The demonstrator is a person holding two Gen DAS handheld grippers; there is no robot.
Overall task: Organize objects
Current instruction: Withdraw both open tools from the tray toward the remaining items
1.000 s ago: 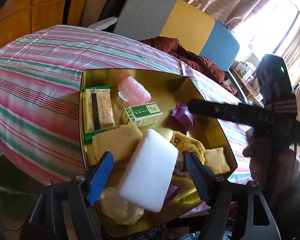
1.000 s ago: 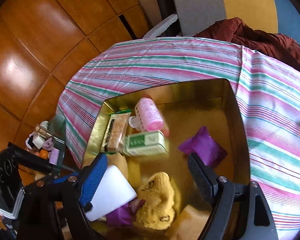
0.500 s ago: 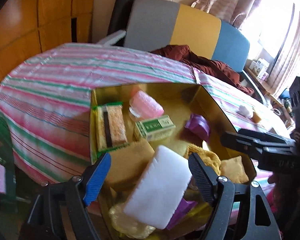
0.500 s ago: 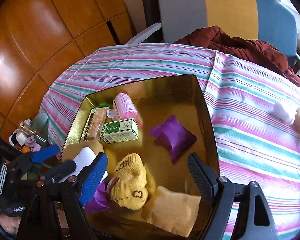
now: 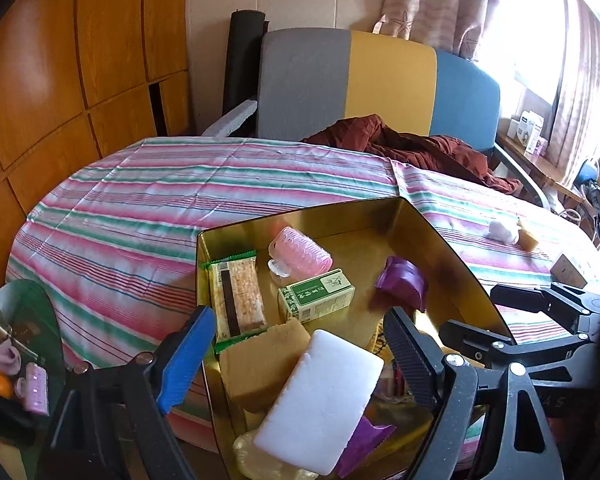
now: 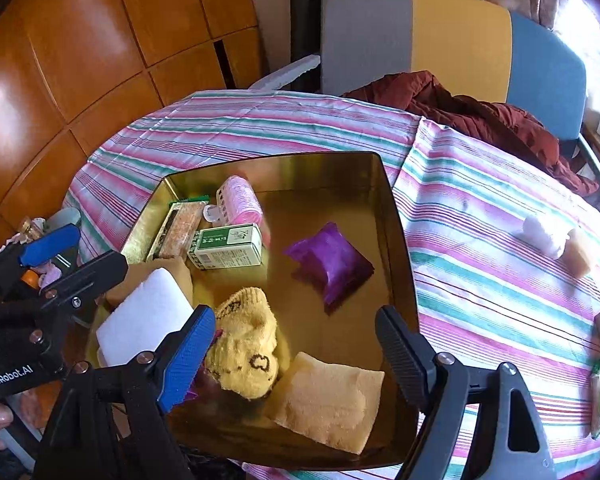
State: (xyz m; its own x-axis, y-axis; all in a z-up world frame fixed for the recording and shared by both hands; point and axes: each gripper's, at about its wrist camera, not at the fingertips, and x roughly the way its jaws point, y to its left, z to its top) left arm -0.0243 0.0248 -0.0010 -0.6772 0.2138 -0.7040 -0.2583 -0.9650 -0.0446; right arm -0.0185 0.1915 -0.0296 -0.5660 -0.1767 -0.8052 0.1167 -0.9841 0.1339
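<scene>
A gold tin (image 5: 300,216) (image 6: 400,240) sits on the striped tablecloth (image 5: 140,208). Inside it are a white sponge (image 5: 320,396) (image 6: 144,316) leaning on a tan sponge (image 5: 256,356), a green box (image 5: 316,296), a pink roller (image 5: 300,250), a snack bar (image 5: 238,296), a purple packet (image 6: 330,264), a yellow sock (image 6: 244,344) and a tan cloth (image 6: 328,400). My left gripper (image 5: 296,360) hangs over the white sponge, its jaws opening and not touching it. Above the sock and cloth my right gripper (image 6: 294,354) stands open and holds nothing.
A white lump (image 6: 542,234) and a tan cube (image 6: 580,252) lie on the cloth right of the tin, and a small cardboard box (image 5: 568,270) lies nearer. A chair (image 5: 380,80) with a maroon garment (image 5: 400,148) stands behind. A low stand with trinkets (image 5: 16,360) is at the left.
My left gripper has widened and lifted back from the white sponge, which stays in the tin. The right gripper has swung rightward, bringing more of the tablecloth into view.
</scene>
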